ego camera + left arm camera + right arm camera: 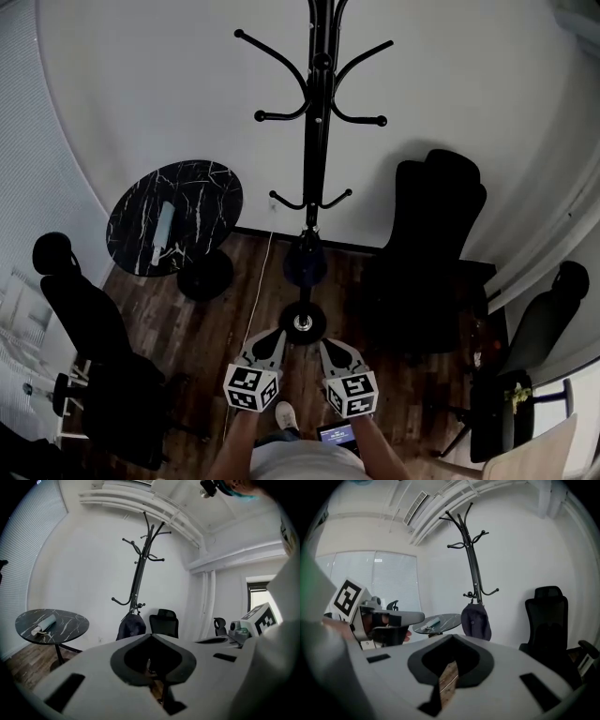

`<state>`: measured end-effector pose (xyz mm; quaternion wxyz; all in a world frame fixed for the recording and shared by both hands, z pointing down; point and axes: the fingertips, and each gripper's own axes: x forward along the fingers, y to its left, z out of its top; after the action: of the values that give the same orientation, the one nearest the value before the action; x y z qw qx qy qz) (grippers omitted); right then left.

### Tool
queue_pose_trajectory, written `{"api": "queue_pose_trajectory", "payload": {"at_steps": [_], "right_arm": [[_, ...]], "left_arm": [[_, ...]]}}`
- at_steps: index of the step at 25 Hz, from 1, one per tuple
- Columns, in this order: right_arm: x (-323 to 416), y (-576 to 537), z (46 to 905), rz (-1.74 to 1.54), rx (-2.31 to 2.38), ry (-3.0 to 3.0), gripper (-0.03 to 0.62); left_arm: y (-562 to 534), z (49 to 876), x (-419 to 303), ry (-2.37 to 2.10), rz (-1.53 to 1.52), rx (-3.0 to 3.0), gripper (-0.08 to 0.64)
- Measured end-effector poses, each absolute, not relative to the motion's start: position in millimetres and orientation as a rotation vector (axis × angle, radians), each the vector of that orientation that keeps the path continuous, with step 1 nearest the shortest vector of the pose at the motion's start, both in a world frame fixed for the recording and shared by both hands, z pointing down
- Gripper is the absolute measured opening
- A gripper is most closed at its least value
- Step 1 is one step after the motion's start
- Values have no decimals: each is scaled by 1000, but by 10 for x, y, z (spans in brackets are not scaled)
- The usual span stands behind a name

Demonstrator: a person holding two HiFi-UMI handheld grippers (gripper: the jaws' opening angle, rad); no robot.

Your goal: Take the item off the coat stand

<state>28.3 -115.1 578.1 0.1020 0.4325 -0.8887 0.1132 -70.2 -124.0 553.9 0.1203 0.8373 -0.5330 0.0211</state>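
White wall and dark wooden floor [220, 323] make up the room, seen steeply from above in the head view. A black coat stand [319, 141] is planted at the middle, its round foot on the floor just at 12 o'clock from the two grippers. The dark item [476, 620] is hung low on the stand from one of the lower hooks, close against the pole and clear of the floor – what kind of thing it is cannot be made out for certain.

At 10 o'clock from the stand's foot a round black marbled bench [202, 183] is set, with a pale rolled object [164, 232] lying on it. A black office chair [436, 244] is placed at 2 o'clock, against the wall, and another dark chair [84, 323] at 9 o'clock.

The left gripper [270, 342] and right gripper [336, 352] are held side by side, low in the head view, both pointed at the stand and well apart from the item. The left gripper's fingers [89, 667] are clenched tip to tip with nothing between them – the right gripper's fingers [520, 667] likewise, only a sliver of floor showing behind the tips.
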Motion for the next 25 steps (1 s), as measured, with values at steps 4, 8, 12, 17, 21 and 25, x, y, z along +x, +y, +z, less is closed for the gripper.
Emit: {"api": "queue_pose_trajectory", "payload": {"at_steps": [4, 8, 12, 17, 21, 25], "right_arm": [[174, -1487, 5837, 380, 1311, -2603, 11], [54, -1767, 5862, 374, 1334, -2592, 11], [2, -1889, 5984, 405, 1382, -2553, 12], [67, -2021, 5941, 391, 1436, -2525, 11], [233, -2039, 5944, 417, 1488, -2492, 12], [225, -2054, 5980, 429, 1481, -2487, 12]], "left_arm": [[-1595, 5607, -827, -1525, 70, 2451, 20], [-1888, 5684, -922, -1494, 100, 2482, 20], [-2061, 5724, -955, -1449, 133, 2548, 20], [-2139, 5805, -974, -1408, 106, 2540, 20], [-2148, 5812, -942, -1389, 86, 2529, 20], [-2190, 5794, -951, -1393, 102, 2537, 20]]}}
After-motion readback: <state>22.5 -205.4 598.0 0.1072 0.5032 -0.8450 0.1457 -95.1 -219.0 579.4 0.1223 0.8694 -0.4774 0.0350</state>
